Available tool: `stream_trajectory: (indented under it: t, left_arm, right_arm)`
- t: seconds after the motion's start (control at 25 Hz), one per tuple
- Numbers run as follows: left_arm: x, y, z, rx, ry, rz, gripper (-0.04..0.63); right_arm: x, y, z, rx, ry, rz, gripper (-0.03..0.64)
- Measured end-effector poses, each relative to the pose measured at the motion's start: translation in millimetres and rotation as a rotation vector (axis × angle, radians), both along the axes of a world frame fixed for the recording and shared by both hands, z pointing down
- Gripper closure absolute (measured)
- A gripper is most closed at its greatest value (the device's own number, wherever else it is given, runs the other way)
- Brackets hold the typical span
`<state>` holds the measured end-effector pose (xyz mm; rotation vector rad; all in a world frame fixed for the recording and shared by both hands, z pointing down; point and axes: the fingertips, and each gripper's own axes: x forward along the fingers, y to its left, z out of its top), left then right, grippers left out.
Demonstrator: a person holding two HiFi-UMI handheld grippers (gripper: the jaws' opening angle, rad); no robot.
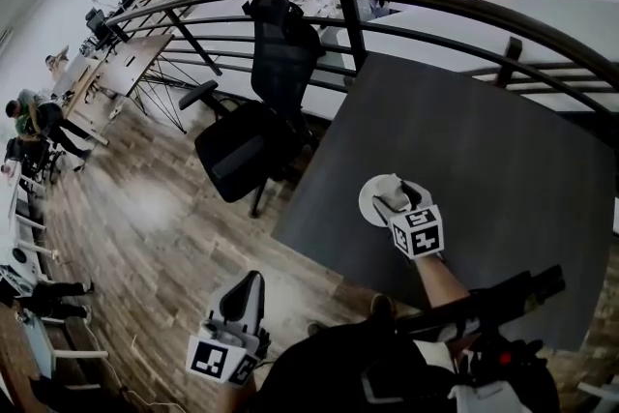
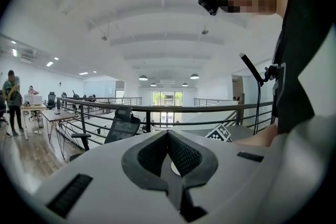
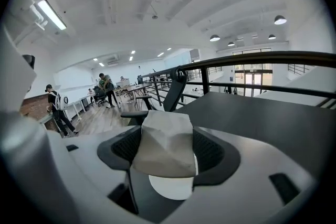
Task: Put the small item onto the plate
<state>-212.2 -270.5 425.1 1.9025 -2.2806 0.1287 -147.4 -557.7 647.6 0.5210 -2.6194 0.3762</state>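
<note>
Now the right hand-held gripper [image 1: 397, 196] clamps a small beige item [image 3: 165, 144] over the white plate [image 3: 169, 187].
Released off-centre, it could miss onto the bench [image 1: 484, 160]; left hand-held gripper [image 1: 248, 287] closed, empty.

The left claw [image 1: 250, 285] sits at seven o'clock in the head view, jaws pressed together and empty, pointing toward twelve. The right claw [image 1: 395, 198], at four o'clock on a bare forearm [image 1: 440, 278] reaching toward eleven, clamps the small item [image 3: 164, 144].
</note>
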Motion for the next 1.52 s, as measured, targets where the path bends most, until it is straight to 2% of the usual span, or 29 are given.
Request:
stream_trajectory:
  t: [0.28, 0.6, 0.72, 0.88, 1.12, 1.24, 1.4, 1.52]
  left_arm:
    - [-3, 14, 14, -0.061, -0.001, -0.062, 0.591]
    - [-8, 24, 11, -0.081, -0.009, -0.104, 0.591]
    - [-9, 23, 11, -0.089, -0.014, -0.110, 0.591]
    - [-3, 13, 0, -0.041, 0.001, -0.092, 0.591]
    - [-1, 13, -3, -0.052, -0.002, -0.095, 0.591]
    - [-2, 14, -1, -0.053, -0.004, -0.096, 0.591]
    - [-3, 22, 8, -0.093, -0.015, -0.114, 0.591]
    - [0, 17, -1, -0.058, 0.001, -0.105, 0.591]
  right_arm:
    - [-10, -4, 62, -0.025, 0.100, -0.029, 0.304]
    - [-12, -10, 107, -0.062, 0.202, -0.027, 0.304]
    - [-16, -10, 111, -0.071, 0.199, -0.030, 0.304]
    - [-19, -12, 117, -0.069, 0.211, -0.036, 0.304]
    - [-21, -12, 124, -0.069, 0.234, -0.044, 0.304]
    - [-23, -9, 128, -0.057, 0.253, -0.057, 0.304]
    - [-21, -9, 137, -0.012, 0.308, -0.085, 0.304]
    - [-22, -9, 140, 0.019, 0.324, -0.088, 0.304]
